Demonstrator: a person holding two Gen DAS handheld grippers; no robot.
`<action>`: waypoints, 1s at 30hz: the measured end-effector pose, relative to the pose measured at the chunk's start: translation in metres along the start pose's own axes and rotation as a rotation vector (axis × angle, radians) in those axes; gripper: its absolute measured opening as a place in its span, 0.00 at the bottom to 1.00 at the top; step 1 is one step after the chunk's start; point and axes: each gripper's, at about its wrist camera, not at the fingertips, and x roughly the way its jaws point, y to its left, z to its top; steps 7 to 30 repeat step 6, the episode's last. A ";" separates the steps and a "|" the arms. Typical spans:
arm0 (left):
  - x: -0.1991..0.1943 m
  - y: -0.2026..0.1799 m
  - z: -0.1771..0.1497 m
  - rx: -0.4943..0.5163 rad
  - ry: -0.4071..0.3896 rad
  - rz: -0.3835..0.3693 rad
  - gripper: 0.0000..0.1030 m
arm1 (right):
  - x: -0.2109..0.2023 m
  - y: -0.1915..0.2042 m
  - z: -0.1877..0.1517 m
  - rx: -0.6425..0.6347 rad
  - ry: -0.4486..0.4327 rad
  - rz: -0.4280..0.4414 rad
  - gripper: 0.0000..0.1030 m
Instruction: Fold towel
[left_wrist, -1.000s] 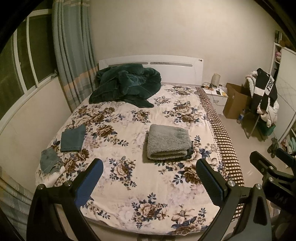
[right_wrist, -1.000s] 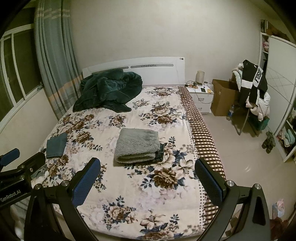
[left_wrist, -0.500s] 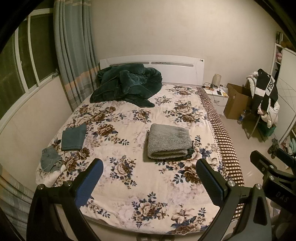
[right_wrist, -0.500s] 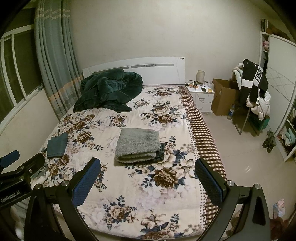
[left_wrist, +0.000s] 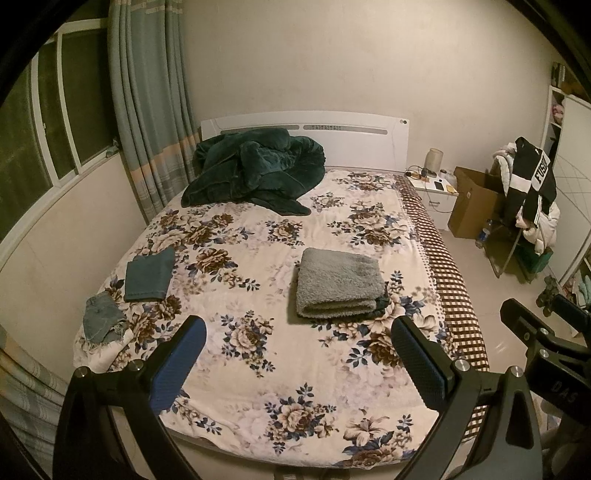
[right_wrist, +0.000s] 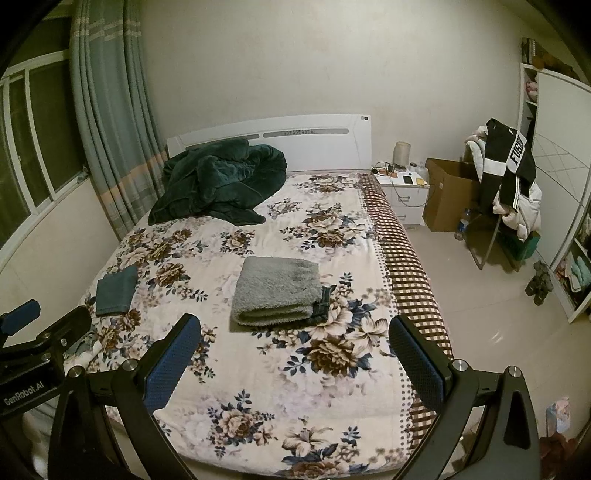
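A grey fluffy towel (left_wrist: 339, 282) (right_wrist: 279, 291) lies folded on the floral bed cover, on top of a darker folded item whose edge shows at its right. My left gripper (left_wrist: 298, 363) hangs open at the foot of the bed, well short of the towel, nothing between its blue pads. Beside it my right gripper (right_wrist: 295, 363) is open too and equally far back. A small teal folded cloth (left_wrist: 149, 274) (right_wrist: 116, 285) sits near the bed's left edge, with a crumpled denim piece (left_wrist: 102, 323) below it.
A dark green blanket (left_wrist: 255, 170) is heaped by the headboard. Right of the bed stand a white nightstand (right_wrist: 404, 194), a cardboard box (right_wrist: 448, 194) and a chair piled with clothes (right_wrist: 508, 184). Curtains (left_wrist: 151, 110) and a window line the left wall.
Both views have pulled back slightly from the bed. The towel and cloths have not moved, and both grippers stay open.
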 end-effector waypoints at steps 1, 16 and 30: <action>0.001 -0.001 -0.001 -0.001 -0.001 0.001 0.99 | 0.001 0.000 0.000 -0.002 0.001 -0.001 1.00; -0.002 0.003 -0.001 -0.001 -0.005 0.005 0.99 | 0.000 0.000 -0.001 0.001 0.001 -0.001 1.00; -0.002 0.003 -0.001 -0.001 -0.005 0.005 0.99 | 0.000 0.000 -0.001 0.001 0.001 -0.001 1.00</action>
